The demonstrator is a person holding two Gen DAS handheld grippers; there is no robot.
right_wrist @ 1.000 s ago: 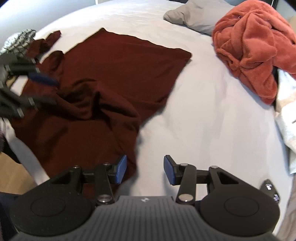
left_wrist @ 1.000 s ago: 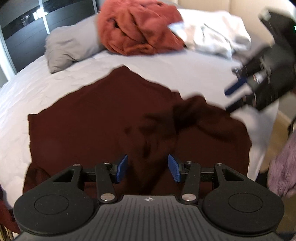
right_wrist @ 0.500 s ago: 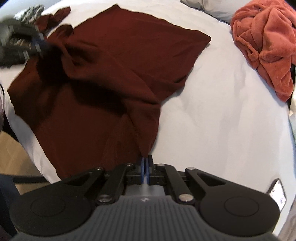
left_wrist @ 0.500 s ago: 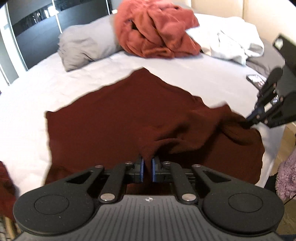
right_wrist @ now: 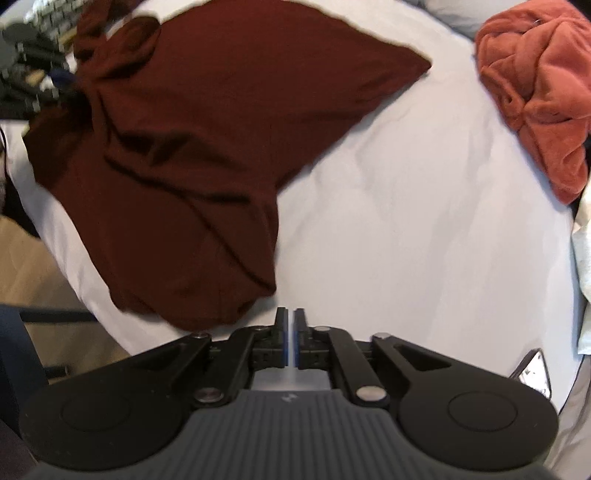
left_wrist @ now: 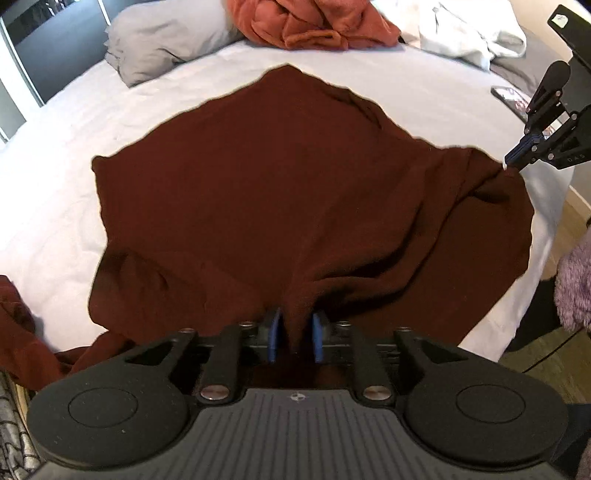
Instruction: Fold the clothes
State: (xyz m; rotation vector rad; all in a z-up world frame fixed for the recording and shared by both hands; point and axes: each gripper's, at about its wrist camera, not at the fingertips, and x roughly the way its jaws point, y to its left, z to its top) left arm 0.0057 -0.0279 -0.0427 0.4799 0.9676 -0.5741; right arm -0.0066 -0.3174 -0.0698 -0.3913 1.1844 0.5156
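A dark red garment (left_wrist: 277,184) lies spread on the white bed (left_wrist: 424,92), and is creased near me. My left gripper (left_wrist: 295,332) sits low at its near edge. Its jaws are opening, and a raised fold of the cloth still stands between the blue pads (left_wrist: 275,334). In the left wrist view my right gripper (left_wrist: 511,158) is at the garment's right corner, its tips touching the cloth edge. In its own view the right gripper (right_wrist: 290,325) is shut, with only white sheet showing in the thin slit. The garment (right_wrist: 203,129) ends just left of its tips.
An orange-red fleece heap (left_wrist: 314,22), a grey pillow (left_wrist: 162,40) and white clothes (left_wrist: 461,29) lie at the far side of the bed. A phone (left_wrist: 511,99) rests on the sheet at the right. The bed edge drops to a wooden floor (left_wrist: 554,332).
Both grippers went from open to pinched on the garment. Since then the left pads have parted wider and the cloth lies flatter. The garment's corner no longer runs into the right pads.
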